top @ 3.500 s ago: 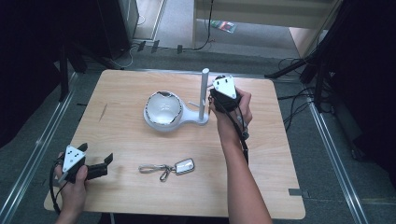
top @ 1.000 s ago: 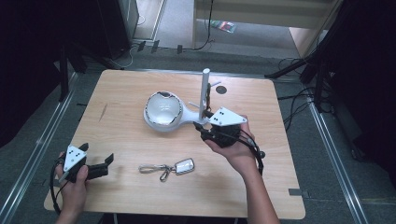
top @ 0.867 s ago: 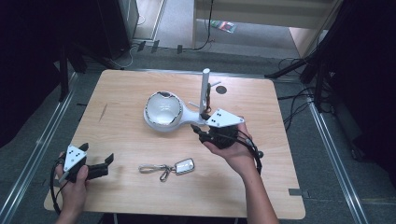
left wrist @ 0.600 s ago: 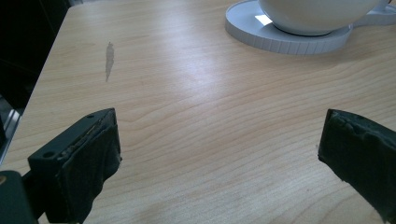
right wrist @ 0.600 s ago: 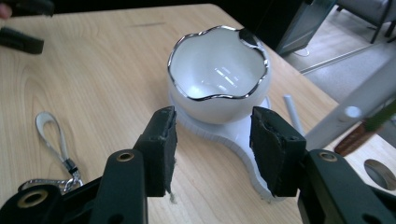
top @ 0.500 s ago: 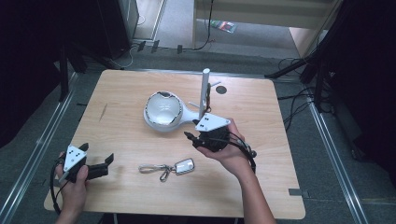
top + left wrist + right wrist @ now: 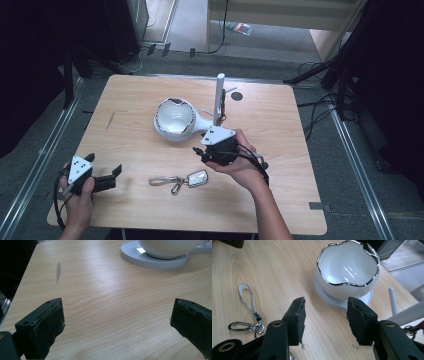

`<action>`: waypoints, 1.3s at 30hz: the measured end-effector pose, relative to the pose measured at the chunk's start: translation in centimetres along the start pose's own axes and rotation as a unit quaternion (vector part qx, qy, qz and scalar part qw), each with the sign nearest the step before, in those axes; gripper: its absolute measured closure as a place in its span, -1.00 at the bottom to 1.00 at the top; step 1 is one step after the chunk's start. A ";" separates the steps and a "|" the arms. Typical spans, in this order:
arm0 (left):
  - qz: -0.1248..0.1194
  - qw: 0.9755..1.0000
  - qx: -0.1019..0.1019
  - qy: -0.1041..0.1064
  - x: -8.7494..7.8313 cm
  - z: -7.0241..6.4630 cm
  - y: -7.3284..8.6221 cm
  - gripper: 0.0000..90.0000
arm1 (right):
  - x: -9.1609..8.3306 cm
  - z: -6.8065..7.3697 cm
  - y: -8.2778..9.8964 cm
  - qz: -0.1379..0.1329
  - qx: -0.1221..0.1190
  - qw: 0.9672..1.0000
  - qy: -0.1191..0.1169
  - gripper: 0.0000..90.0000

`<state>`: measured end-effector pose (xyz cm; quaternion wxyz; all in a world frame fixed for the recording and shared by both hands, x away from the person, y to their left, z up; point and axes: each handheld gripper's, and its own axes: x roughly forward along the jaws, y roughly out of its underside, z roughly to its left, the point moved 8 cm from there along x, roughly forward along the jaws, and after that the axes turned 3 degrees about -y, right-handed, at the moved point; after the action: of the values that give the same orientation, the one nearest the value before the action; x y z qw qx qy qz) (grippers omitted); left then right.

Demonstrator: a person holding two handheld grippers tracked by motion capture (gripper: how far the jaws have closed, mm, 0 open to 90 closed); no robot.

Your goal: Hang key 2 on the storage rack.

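Right gripper (image 7: 198, 151) moved nearer keychain (image 7: 179, 179), jaws spread, empty, keychain just beside

A light wooden bench (image 7: 125, 110) with rounded corners carries everything here. Its grain runs lengthwise, and a pale scuff mark (image 7: 110, 120) sits toward its left side. Near the middle stands a white stand base (image 7: 162, 132), round and ribbed at the edge, with a white bowl (image 7: 174, 115) with a wavy silver rim seated on it; the base stretches right to a white upright post (image 7: 218, 97). A small dark round spot (image 7: 237, 96) lies on the bench just right of the post. Closer to the near edge lies a keychain (image 7: 179, 179): a white strap loop, a metal clip and a pale fob, flat on the wood, well apart from the base.
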<state>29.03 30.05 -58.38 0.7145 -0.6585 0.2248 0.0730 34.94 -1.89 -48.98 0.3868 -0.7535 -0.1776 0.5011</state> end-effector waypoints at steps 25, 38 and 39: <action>0.001 1.000 0.000 -0.001 0.0 0.0 0.0 -1.00 | 2.5 2.7 0.6 0.074 -0.053 0.994 -0.064 0.19; -0.001 1.000 -0.002 -0.002 0.0 0.0 0.0 -1.00 | 3.1 3.3 0.7 0.106 -0.066 0.987 -0.098 0.24; 0.000 1.000 -0.002 -0.002 0.0 0.0 0.0 -1.00 | 3.2 3.5 0.8 0.109 -0.067 0.986 -0.104 0.24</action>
<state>29.04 30.08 -58.37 0.7135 -0.6599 0.2233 0.0744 33.13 1.12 -52.25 0.2580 -0.7362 -0.1663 0.6031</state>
